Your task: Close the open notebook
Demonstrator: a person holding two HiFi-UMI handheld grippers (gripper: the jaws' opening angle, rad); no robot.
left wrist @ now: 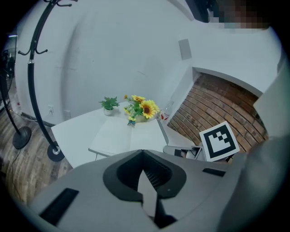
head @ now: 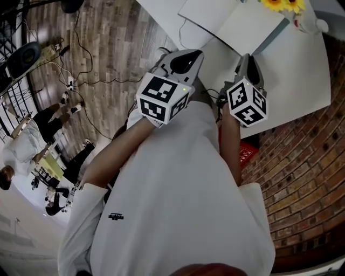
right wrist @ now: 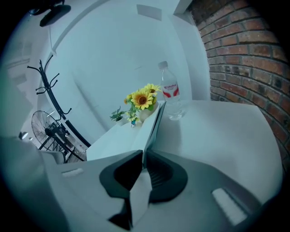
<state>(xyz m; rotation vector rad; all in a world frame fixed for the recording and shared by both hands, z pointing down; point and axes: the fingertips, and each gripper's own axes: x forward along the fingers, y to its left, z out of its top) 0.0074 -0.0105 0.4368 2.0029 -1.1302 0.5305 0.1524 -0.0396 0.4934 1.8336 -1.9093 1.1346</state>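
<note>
While tight on the notebook cover [right wrist: 153,126], right tool [right wrist: 144,157] near bottle [right wrist: 171,97], sunflowers [right wrist: 142,99]; left tool [left wrist: 143,156] closed, empty.

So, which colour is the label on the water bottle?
The label is red and white; the right gripper view shows it best.

The white worktop [head: 302,81] looks smooth and matt, the open white paper notebook [head: 215,13] matt too; lower right, a rough red brick wall [head: 302,178]; upper left, a grainy wood-plank floor [head: 113,48].
</note>
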